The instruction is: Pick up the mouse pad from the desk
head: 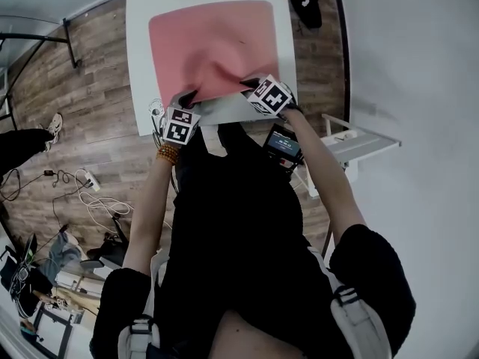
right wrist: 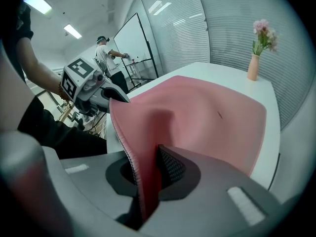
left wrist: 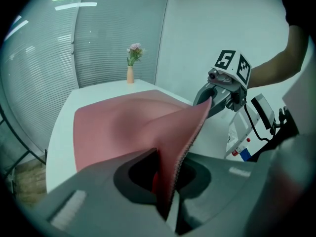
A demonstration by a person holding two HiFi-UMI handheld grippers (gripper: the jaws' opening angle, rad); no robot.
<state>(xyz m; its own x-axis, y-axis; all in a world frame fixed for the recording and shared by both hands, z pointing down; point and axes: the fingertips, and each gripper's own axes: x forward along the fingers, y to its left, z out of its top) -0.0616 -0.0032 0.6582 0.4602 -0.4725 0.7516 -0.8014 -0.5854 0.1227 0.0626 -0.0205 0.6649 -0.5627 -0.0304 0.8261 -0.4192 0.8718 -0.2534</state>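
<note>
on the white surface, pink mouse pad with its near edge lifted off it, left tongs clamped on its near left corner, right tongs clamped on its near right corner

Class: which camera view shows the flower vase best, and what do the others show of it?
The right gripper view: the vase with pink flowers stands largest and clearest near the far edge of the desk. The left gripper view shows the vase smaller. The head view leaves it out.
</note>
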